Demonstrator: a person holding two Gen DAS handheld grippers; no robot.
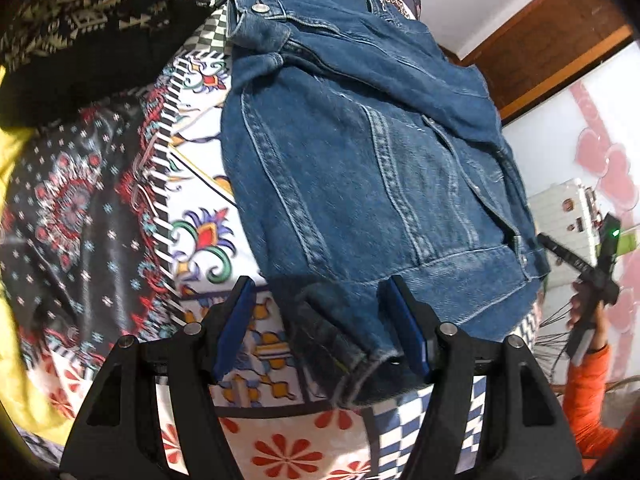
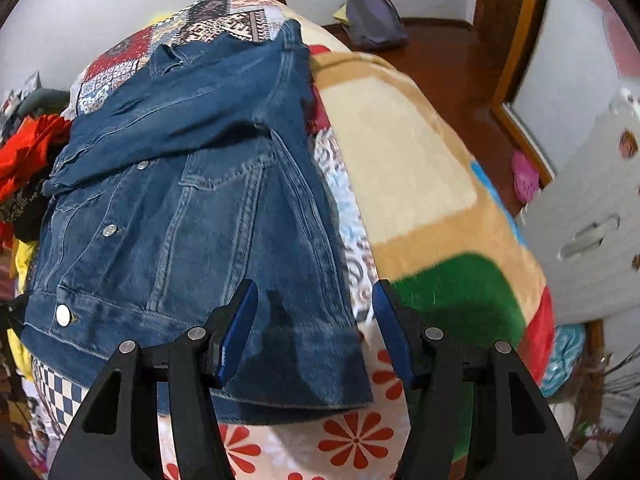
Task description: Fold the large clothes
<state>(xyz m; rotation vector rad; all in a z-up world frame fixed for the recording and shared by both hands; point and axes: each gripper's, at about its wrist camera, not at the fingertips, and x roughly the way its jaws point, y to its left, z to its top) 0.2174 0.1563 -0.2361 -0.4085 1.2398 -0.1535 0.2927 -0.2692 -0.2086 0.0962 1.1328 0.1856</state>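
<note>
- The bed [image 1: 192, 184] fills most of both your views, covered in a patchwork sheet, with a tan, cream and green blanket [image 2: 420, 168] along the side seen from your right wrist.
- The jacket [image 1: 360, 168], blue denim, lies flat on the sheet in the middle of the bed, its sleeves folded in across the body and its hem toward you.
- A pile of clothes [image 1: 92, 28], black-patterned, red and yellow, sits on the bed beside the jacket.
- Your left gripper [image 1: 324, 328] has its jaws spread wide, with a corner of the jacket hem lying between the blue pads, not pinched.
- Your right gripper [image 2: 314, 330] is spread wide too, above the other hem corner, the jacket edge running between its fingers.
- From the left wrist you can see your right hand [image 1: 588, 308] off the bed's edge, orange sleeve below it.
</note>
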